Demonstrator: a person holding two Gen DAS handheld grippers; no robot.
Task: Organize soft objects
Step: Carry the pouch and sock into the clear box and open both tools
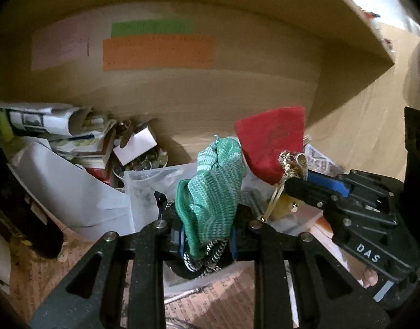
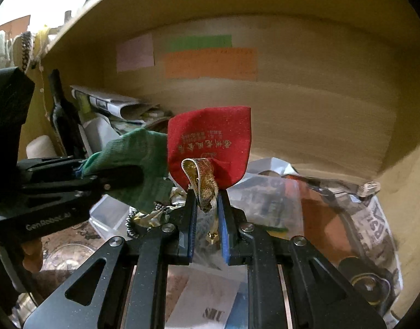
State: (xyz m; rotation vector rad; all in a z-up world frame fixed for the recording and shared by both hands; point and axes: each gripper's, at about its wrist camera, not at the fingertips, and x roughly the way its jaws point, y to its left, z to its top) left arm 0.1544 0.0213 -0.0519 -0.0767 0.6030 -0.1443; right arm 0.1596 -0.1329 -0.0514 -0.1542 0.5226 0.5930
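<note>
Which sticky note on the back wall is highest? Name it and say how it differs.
The green note. It sits directly above the wider orange note; the pale pink note hangs lower, off to their left.

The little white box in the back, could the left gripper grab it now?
Probably not yet. The left gripper is shut on the green knitted cloth, so its jaws are full. The white box also sits behind a clear plastic container, among piled papers.
</note>
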